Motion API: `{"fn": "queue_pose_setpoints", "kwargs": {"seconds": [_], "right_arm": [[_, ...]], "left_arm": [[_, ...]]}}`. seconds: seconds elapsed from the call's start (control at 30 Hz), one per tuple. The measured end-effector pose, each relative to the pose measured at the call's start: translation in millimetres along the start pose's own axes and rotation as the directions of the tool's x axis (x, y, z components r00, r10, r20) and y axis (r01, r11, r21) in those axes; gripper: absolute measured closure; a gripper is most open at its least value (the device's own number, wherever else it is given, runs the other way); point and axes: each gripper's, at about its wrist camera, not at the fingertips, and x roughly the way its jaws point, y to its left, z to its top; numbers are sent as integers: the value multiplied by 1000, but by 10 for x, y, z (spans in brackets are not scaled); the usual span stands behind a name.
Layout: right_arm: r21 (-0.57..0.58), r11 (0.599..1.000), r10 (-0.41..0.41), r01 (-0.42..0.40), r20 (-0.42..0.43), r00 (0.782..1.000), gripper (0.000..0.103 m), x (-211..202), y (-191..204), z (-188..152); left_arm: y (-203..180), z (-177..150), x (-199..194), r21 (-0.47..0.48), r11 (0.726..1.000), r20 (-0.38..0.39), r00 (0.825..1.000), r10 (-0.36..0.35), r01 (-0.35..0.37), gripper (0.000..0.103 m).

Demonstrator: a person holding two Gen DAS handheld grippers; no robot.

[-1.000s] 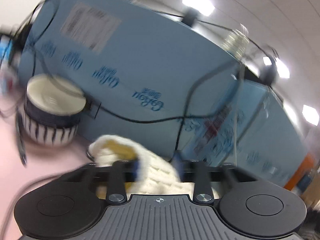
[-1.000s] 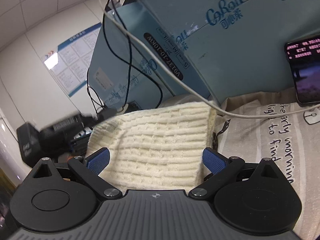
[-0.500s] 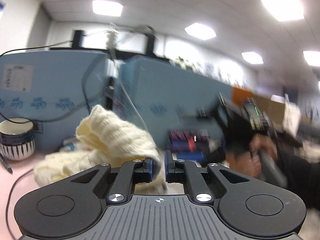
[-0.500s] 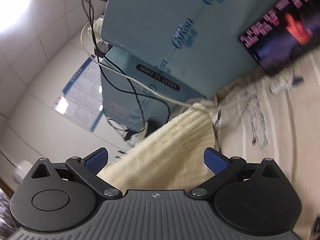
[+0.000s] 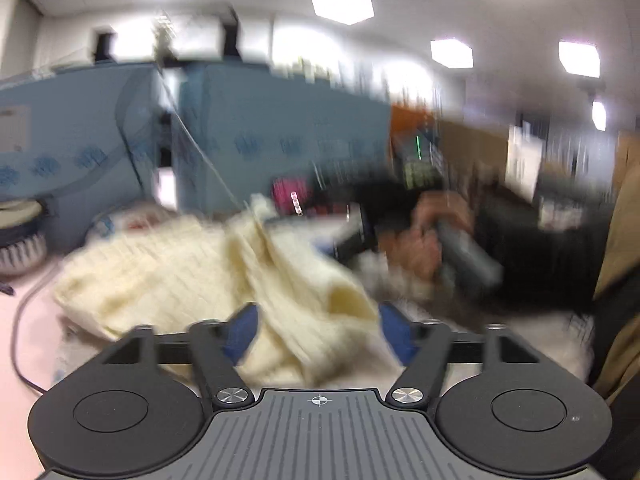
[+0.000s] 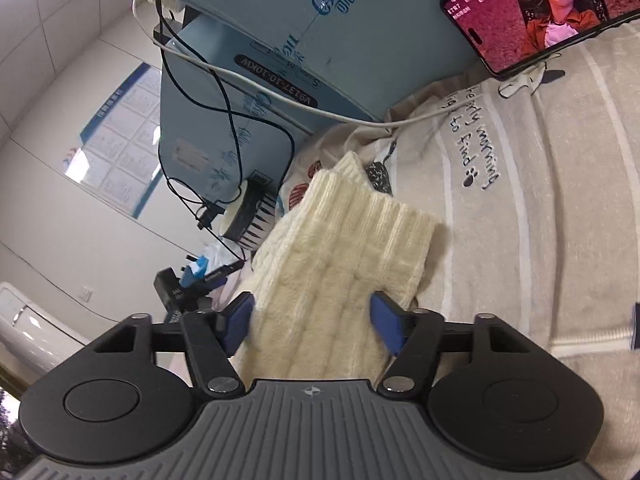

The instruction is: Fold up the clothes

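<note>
Black grippers, blue fingers (image 6: 388,322)

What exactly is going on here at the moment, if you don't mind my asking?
A person is folding a cream knitted sweater with two handheld grippers on a printed cloth. The left gripper is open, with a fold of the knit lying between its fingers. The right gripper is open too, straddling a ribbed end. A phone leans on a blue box.

Two close wrist views, shared sweater (image 5: 168,276) (image 6: 344,256)

I'm in an office: ceiling light panels (image 5: 343,5) along the top, blue cartons (image 6: 320,40) upper centre, wall chart (image 6: 116,144) at left.
</note>
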Motion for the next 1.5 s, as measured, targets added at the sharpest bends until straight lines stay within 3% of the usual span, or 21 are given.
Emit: {"fn": "queue_pose_setpoints", "kwargs": {"seconds": [0.03,0.1,0.17,0.23,0.27,0.37,0.47,0.53,0.63,0.7,0.8,0.93,1.07,1.27,1.4,1.5], "right_arm": [[5,1000,-3,3,-2,1000,47,6,-5,-12],[10,1000,-2,2,-2,1000,51,-22,-2,-44],[11,1000,-4,4,1,1000,52,-66,14,-65],[13,1000,-6,6,4,1000,53,-110,31,-85],[13,1000,-7,7,6,1000,55,-132,40,-95],[5,1000,-21,21,12,1000,62,-214,52,-126],[-15,999,-37,37,15,999,70,-285,60,-154],[-40,998,-44,45,13,999,75,-302,71,-169],[-78,995,-55,56,11,998,81,-328,87,-191],[-94,995,-42,43,12,999,83,-371,133,-189],[-108,994,2,0,17,1000,87,-508,203,-179],[-133,989,75,-71,26,997,88,-863,296,-191],[-163,980,120,-111,50,992,89,-1409,288,-246],[-227,973,88,-41,200,976,89,-2438,84,-316],[-233,971,27,53,325,945,90,-3117,-89,-353],[-239,966,-7,99,360,933,90,-3488,-190,-475]], "left_arm": [[90,35,-81,-36,999,50,999,12,-10,19],[373,131,-93,-157,984,137,985,102,-80,13],[706,239,84,-309,924,122,955,271,-223,13],[1036,339,391,-428,821,4,908,419,-377,13],[1180,367,554,-449,784,-52,888,456,-429,13],[1540,402,1013,-458,719,-185,848,497,-522,14],[1646,353,1305,-432,714,-268,834,482,-552,17],[1588,286,1411,-390,723,-290,821,491,-570,49],[1355,312,1437,-254,753,-258,793,553,-607,75],[1127,398,1404,-155,753,-204,766,609,-640,77],[719,554,1362,16,724,-95,720,688,-690,78],[180,765,1253,119,690,57,698,713,-714,79],[-304,926,1167,138,722,161,735,659,-678,79],[-910,925,1174,34,833,262,809,526,-552,80],[-1259,941,1502,43,901,270,874,405,-431,80],[-1459,994,1862,81,938,238,920,311,-338,80]]}}
